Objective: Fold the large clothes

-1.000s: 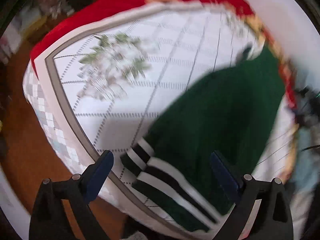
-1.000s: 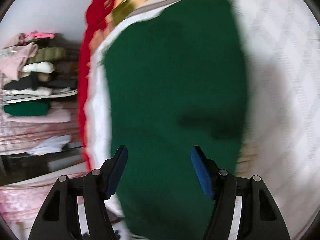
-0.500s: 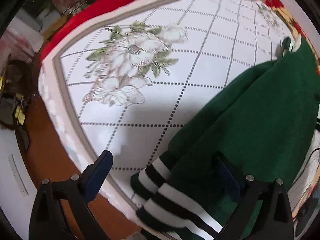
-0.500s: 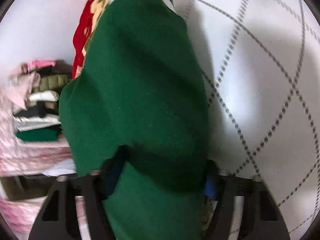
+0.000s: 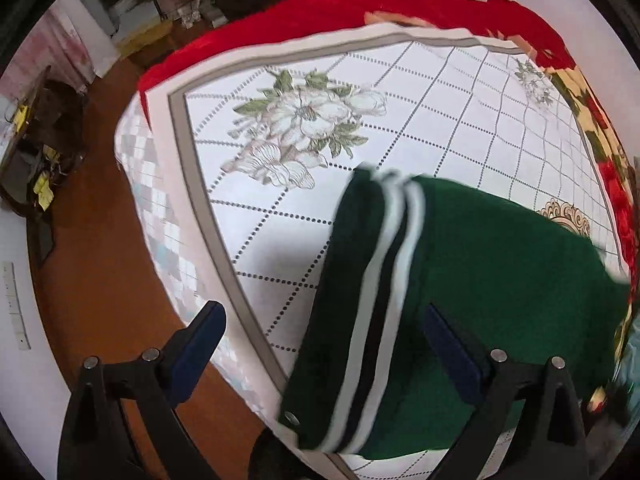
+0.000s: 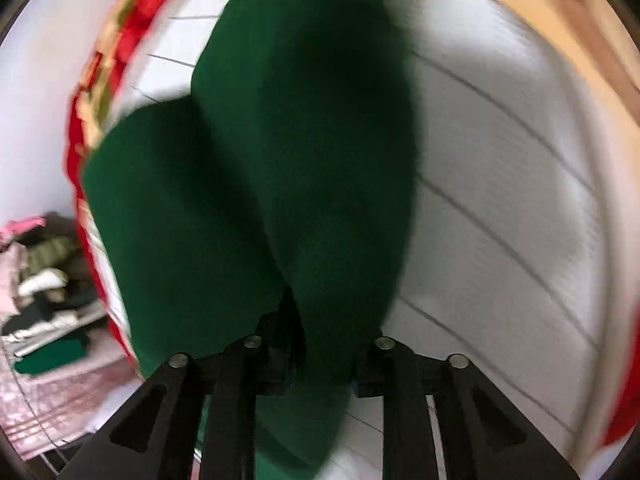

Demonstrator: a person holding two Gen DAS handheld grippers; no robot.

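Jaws just closing, right hand-held gripper clamps green garment; left hand-held gripper gapes.

A green garment lies on the bed's floral grid-patterned cover.

Floor: brown, glossy.
Bed: white quilted cover, floral print, red blanket at far edge.
Wall: plain white.

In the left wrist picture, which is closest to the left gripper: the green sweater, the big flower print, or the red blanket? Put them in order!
1. Green sweater, lying partly between the left gripper fingers.
2. Flower print, mid-bed, further up.
3. Red blanket, along the bed's far edge.
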